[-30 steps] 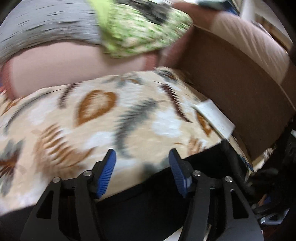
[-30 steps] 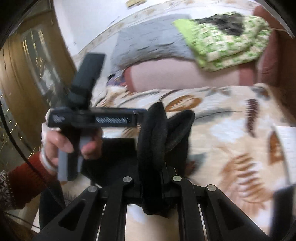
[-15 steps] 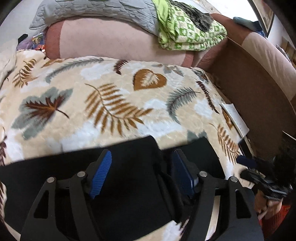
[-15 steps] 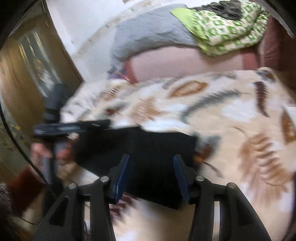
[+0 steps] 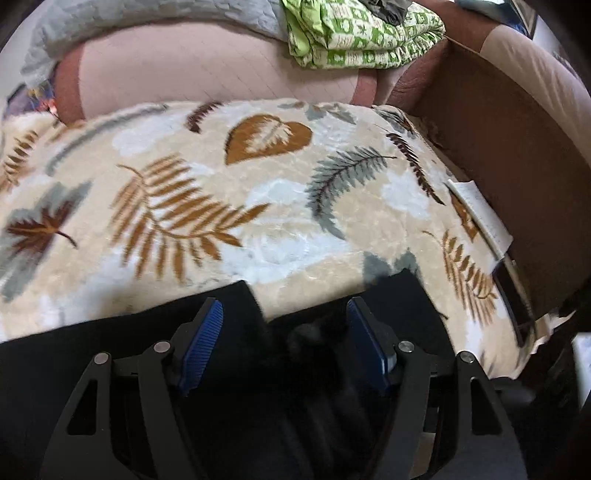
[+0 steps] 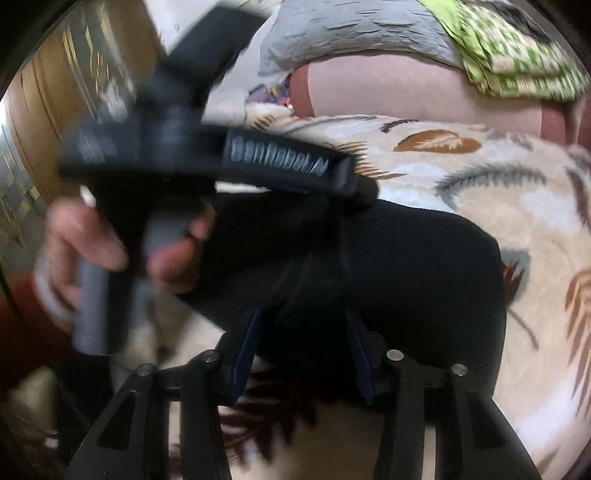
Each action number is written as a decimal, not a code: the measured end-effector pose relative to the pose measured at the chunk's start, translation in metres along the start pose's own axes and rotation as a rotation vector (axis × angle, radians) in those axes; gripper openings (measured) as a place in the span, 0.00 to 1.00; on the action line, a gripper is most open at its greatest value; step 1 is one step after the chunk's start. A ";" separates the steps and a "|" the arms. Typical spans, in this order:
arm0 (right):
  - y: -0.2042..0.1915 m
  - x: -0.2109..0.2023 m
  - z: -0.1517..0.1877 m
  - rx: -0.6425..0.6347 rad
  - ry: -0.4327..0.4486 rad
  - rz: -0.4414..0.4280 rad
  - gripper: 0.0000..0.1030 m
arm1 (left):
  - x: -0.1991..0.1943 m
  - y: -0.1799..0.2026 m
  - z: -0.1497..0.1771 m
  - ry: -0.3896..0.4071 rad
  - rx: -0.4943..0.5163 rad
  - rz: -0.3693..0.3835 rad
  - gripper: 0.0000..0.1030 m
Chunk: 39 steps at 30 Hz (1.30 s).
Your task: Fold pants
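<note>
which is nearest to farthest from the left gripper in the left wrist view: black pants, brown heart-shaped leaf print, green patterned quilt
1. Black pants, under and between the fingers of the left gripper.
2. Brown heart-shaped leaf print, mid-blanket, straight ahead.
3. Green patterned quilt, folded on the sofa back, upper right.

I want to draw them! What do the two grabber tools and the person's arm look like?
Each gripper, left and right, is a black frame with triangular cut-outs, silver bolts and ribbed blue pads on the jaws. The left one has a grey handle and pale lettering on its side. The sleeve is dark red.
</note>
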State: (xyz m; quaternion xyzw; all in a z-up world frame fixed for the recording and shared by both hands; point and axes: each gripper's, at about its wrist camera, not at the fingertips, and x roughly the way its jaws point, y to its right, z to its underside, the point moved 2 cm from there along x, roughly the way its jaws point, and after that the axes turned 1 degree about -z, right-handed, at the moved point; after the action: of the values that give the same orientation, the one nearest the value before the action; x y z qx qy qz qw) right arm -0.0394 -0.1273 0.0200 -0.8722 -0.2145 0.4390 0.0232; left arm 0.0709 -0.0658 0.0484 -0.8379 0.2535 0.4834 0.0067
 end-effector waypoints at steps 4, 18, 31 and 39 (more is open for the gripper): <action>0.010 -0.009 0.000 0.057 -0.005 -0.020 0.07 | -0.002 0.002 -0.002 -0.017 -0.010 0.017 0.47; -0.007 0.007 0.001 0.172 0.005 -0.136 0.35 | -0.047 -0.023 0.019 0.027 -0.028 -0.085 0.53; 0.073 -0.061 0.003 0.283 0.103 0.034 0.37 | -0.037 0.001 0.054 -0.013 -0.047 -0.091 0.67; 0.067 -0.044 0.008 0.263 0.077 0.072 0.36 | -0.004 0.022 0.055 -0.045 -0.067 -0.064 0.48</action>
State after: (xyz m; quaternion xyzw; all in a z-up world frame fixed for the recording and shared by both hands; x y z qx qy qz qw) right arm -0.0456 -0.2065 0.0331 -0.8850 -0.1226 0.4299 0.1298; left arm 0.0150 -0.0694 0.0277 -0.8341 0.2101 0.5100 -0.0002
